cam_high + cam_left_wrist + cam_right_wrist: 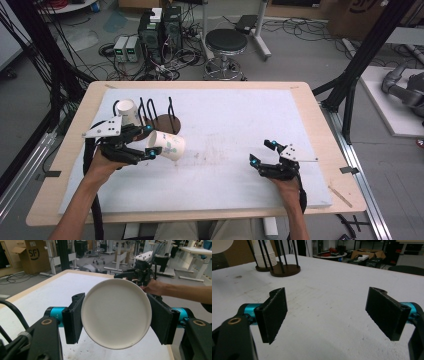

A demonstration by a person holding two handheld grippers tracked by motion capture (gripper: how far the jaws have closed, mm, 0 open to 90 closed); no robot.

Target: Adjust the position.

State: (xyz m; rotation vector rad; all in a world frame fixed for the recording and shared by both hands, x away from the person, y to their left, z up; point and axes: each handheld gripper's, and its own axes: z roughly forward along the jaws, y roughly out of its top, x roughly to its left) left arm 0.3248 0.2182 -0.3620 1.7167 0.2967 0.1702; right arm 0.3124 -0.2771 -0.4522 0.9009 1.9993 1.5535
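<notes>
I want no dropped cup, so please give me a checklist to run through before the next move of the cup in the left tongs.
1. Left tongs shut on paper cup: ok.
2. Cup lies sideways, bottom toward the left gripper camera: ok.
3. Cup crushed: cannot tell.
4. Right tongs open, nothing between: ok.
5. Cup stack standing in wire rack: ok.
6. Free slots on the rack: cannot tell.

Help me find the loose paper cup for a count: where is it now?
In the high view the paper cup lies sideways at table left, clamped in the left hand-held gripper, just in front of the wire cup rack.
</notes>
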